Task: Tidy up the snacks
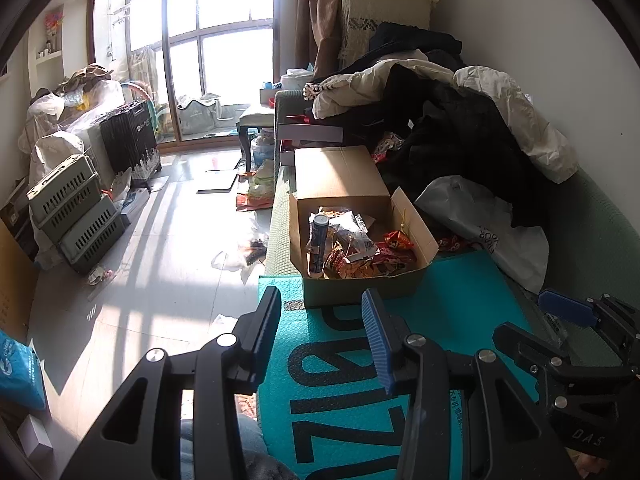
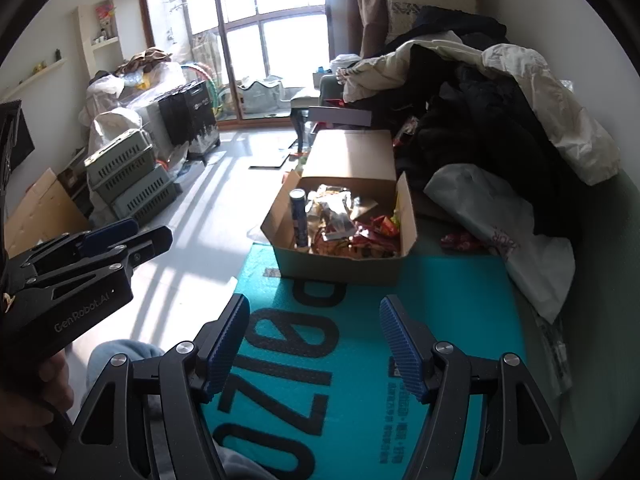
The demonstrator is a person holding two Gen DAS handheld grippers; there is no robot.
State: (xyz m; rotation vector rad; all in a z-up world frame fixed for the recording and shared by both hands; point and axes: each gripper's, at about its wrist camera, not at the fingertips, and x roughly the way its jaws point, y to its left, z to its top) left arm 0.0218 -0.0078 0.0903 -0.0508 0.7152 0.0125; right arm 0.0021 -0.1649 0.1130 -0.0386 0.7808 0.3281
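Left gripper (image 1: 320,332) and right gripper (image 2: 314,340) both empty, jaws apart, snack box (image 1: 360,284) ahead, blue tube (image 1: 318,246) upright inside

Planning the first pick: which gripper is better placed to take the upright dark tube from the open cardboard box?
Left, probably. The dark cylindrical tube stands at the brown cardboard box's left wall, nearly ahead of the empty left gripper; the empty right gripper faces farther right.
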